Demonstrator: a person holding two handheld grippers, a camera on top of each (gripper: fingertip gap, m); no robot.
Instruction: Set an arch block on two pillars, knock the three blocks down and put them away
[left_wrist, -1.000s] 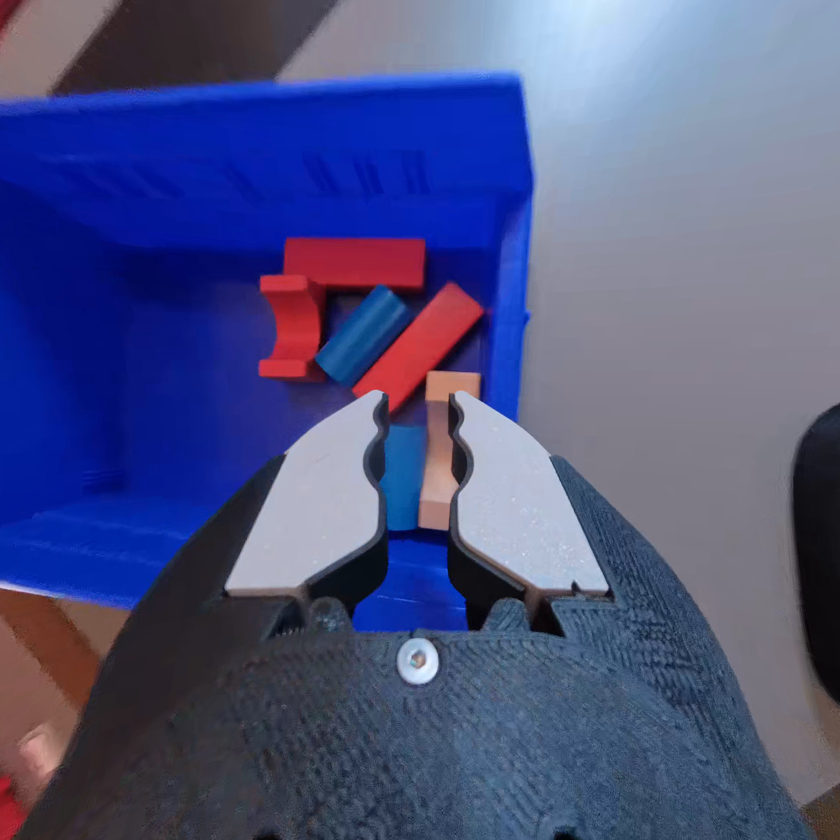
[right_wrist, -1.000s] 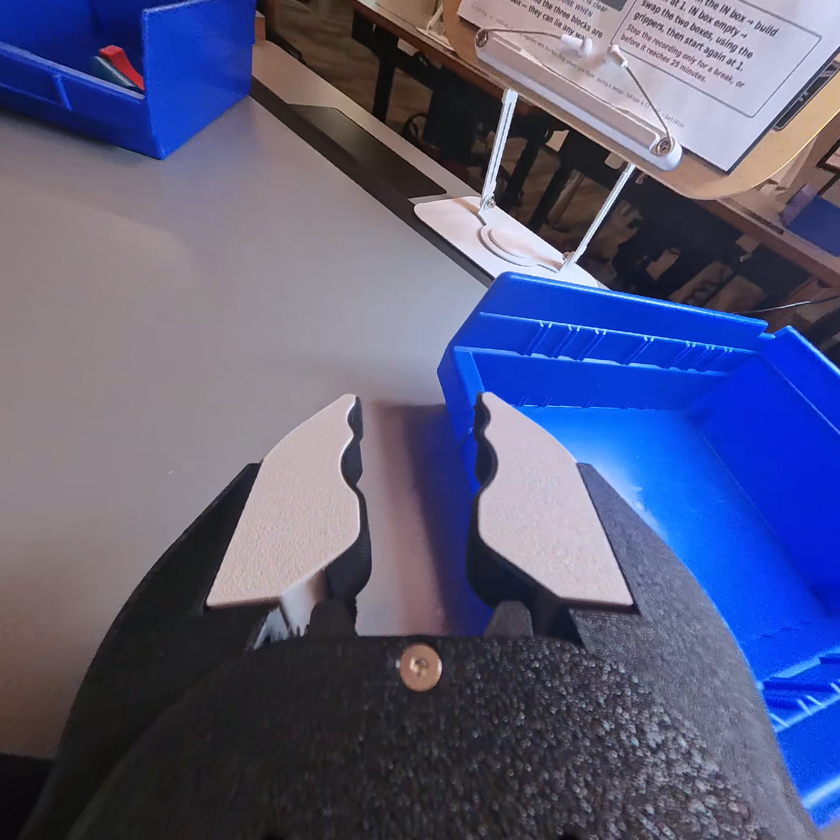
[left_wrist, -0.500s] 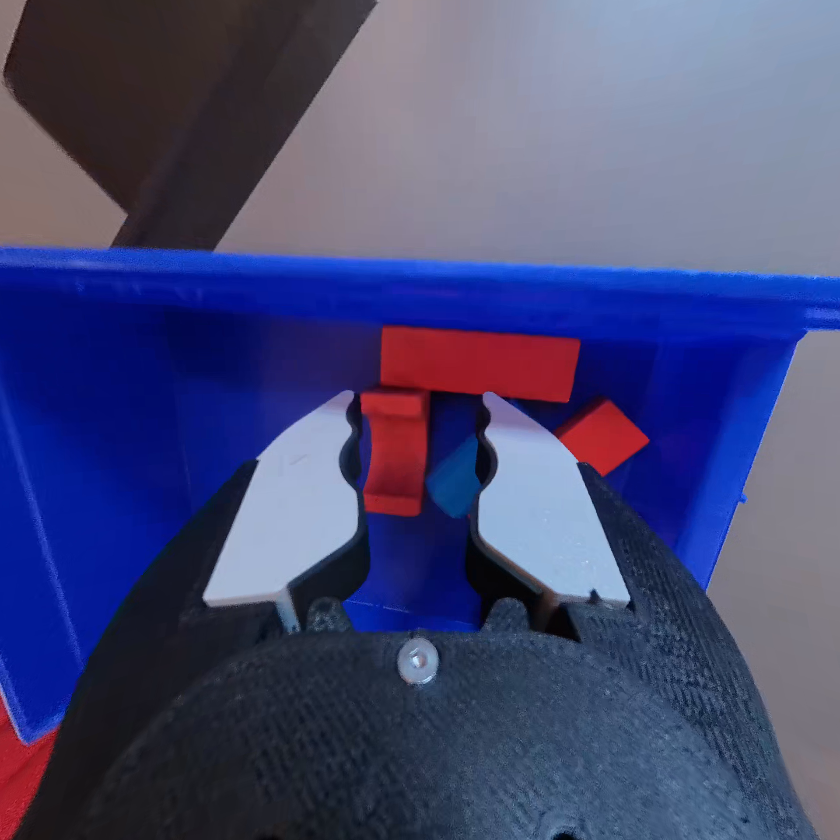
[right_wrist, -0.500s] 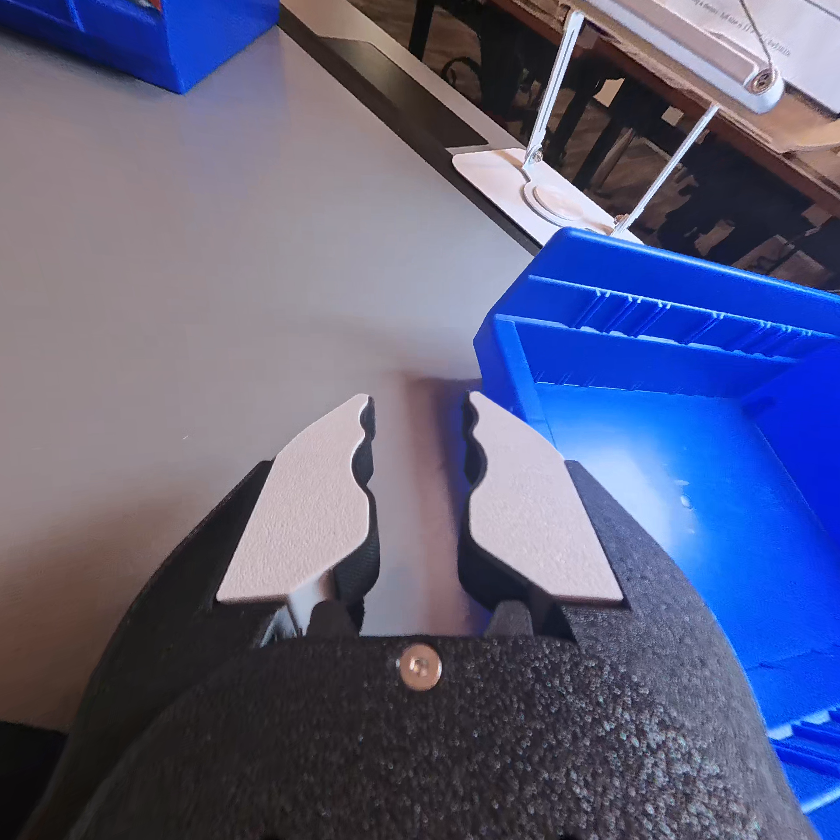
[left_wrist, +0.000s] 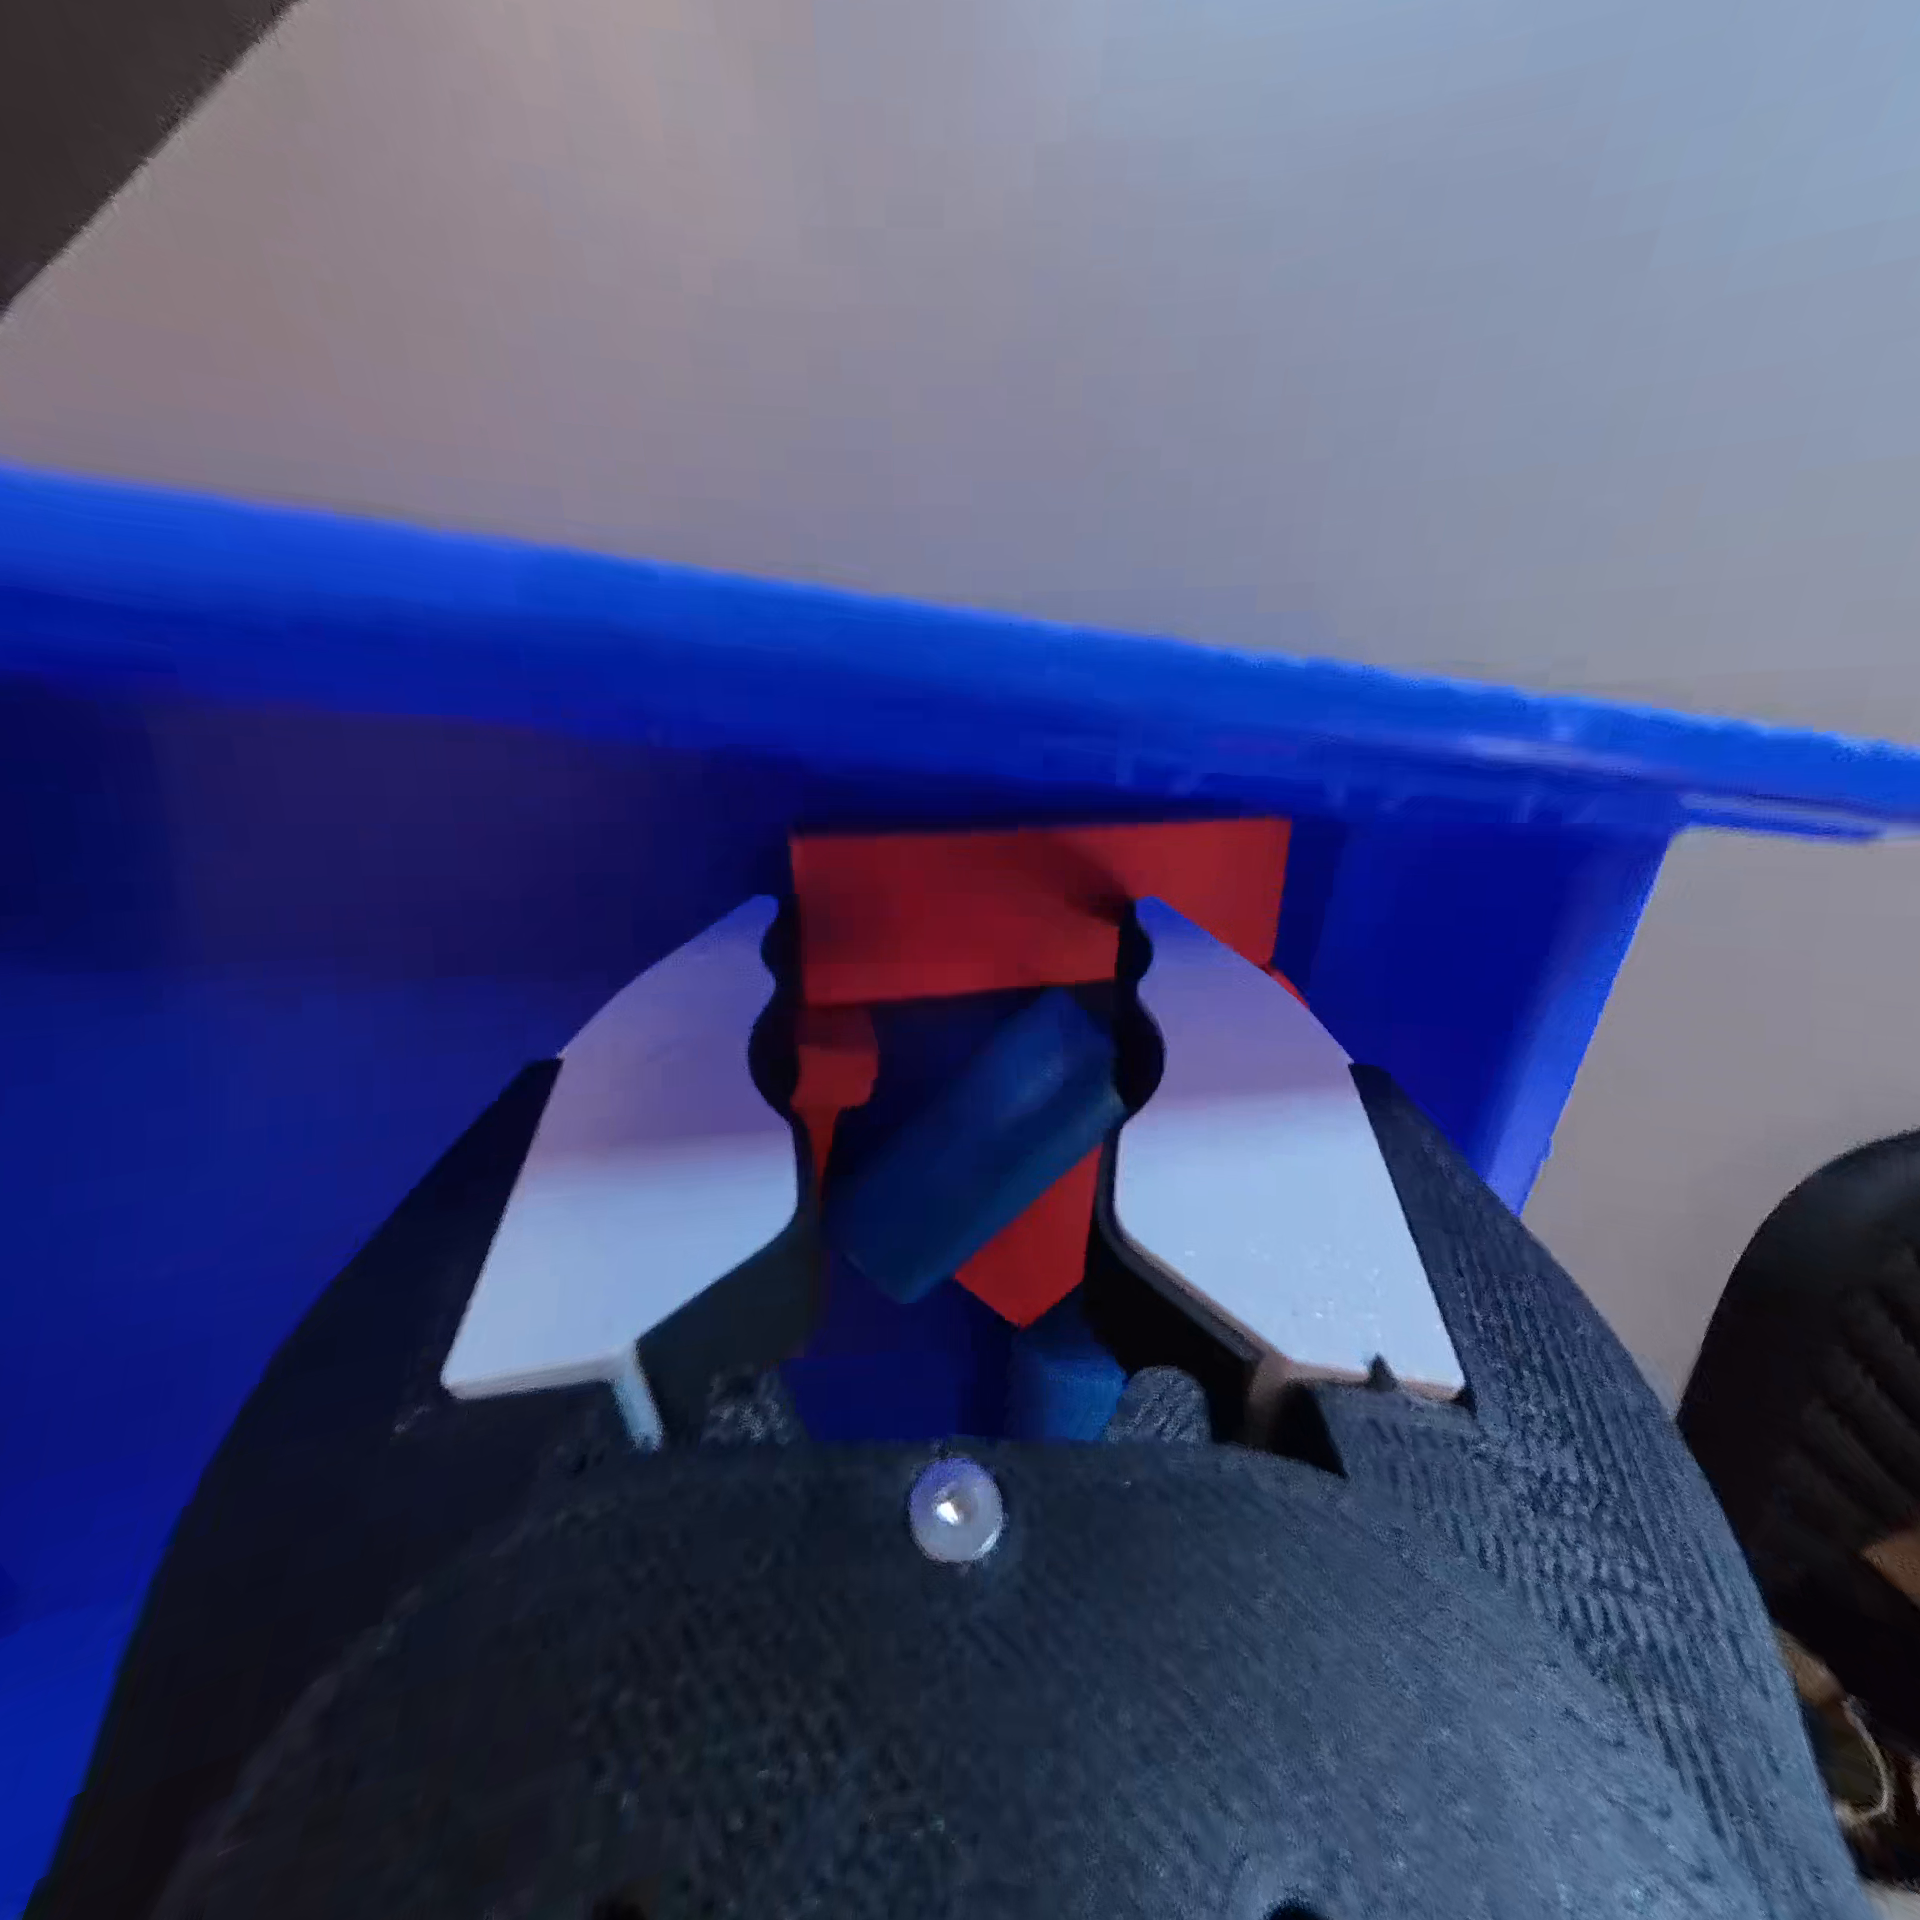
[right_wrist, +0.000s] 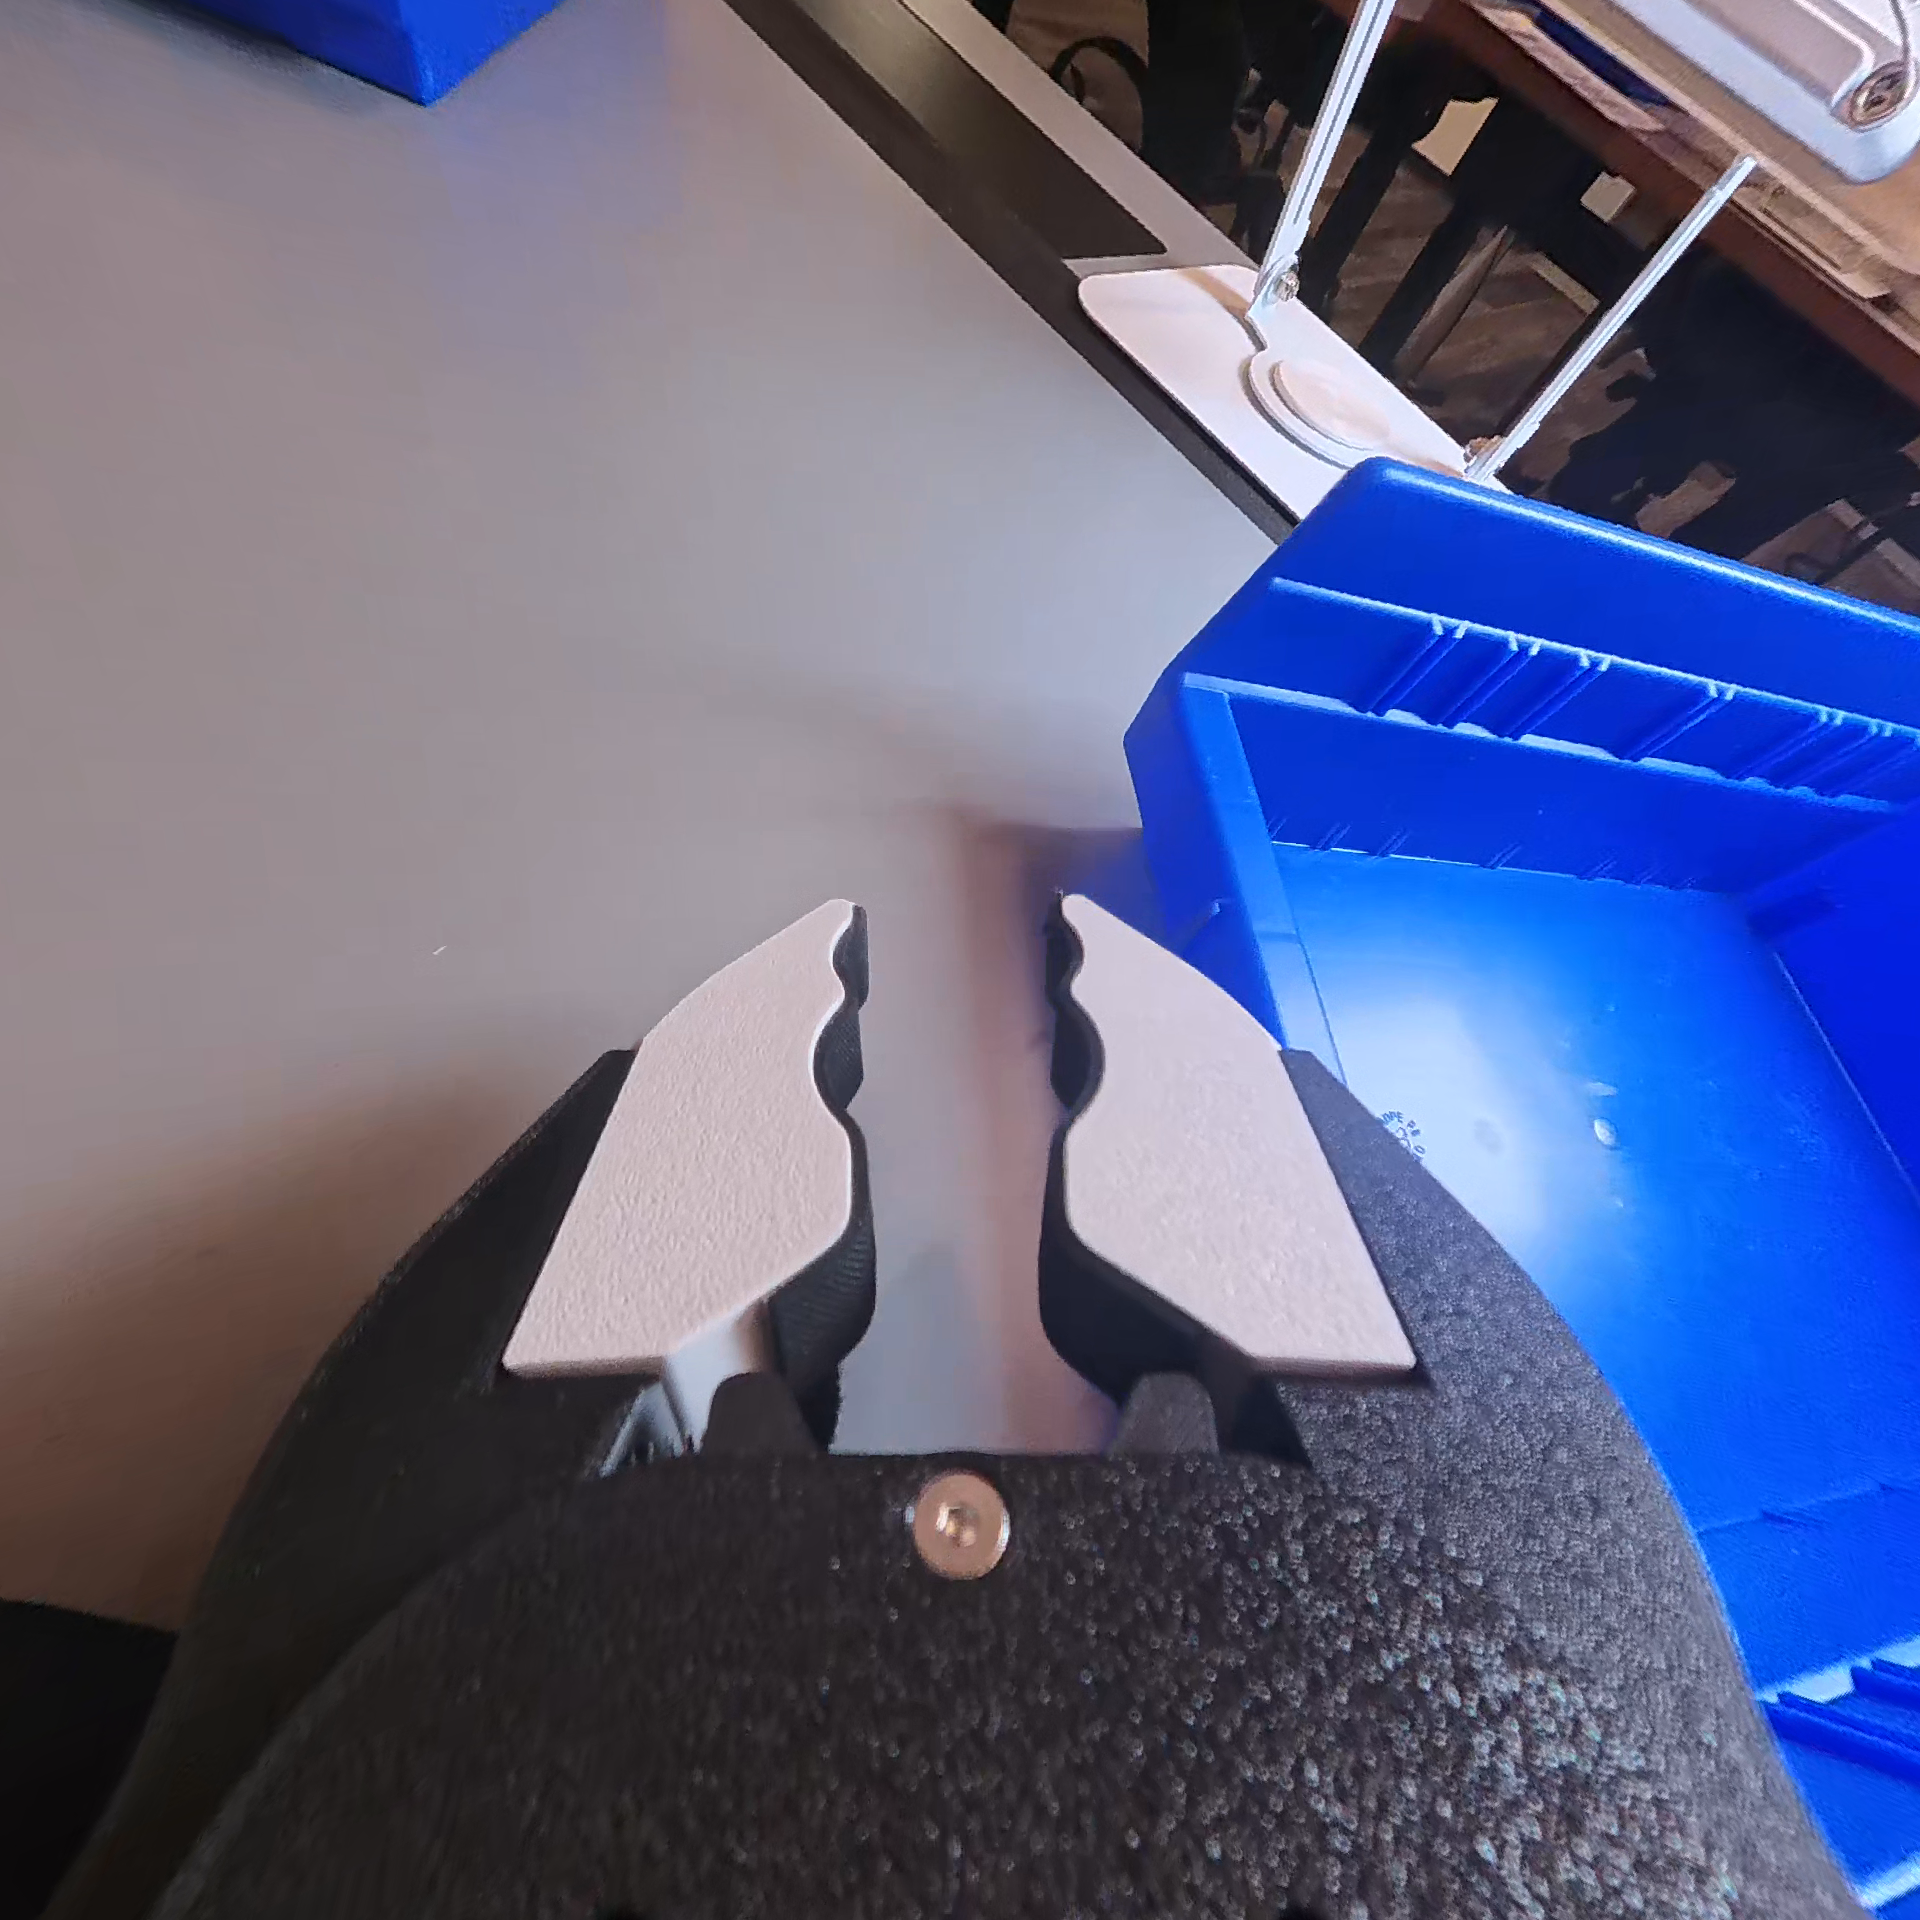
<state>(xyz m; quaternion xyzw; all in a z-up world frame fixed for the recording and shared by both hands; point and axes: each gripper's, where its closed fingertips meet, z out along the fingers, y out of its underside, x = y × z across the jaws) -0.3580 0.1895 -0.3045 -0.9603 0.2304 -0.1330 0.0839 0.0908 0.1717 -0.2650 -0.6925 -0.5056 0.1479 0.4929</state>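
Blue block (left_wrist: 977, 1153) now betw. left jaws, spread, deeper in bin (left_wrist: 416, 790); right jaws narrower, empty.

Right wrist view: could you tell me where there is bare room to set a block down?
The grey tabletop left of the empty blue bin is bare, and so is that bin's floor. The other blue bin, in the left wrist view, is crowded where the left gripper reaches among red and blue blocks.
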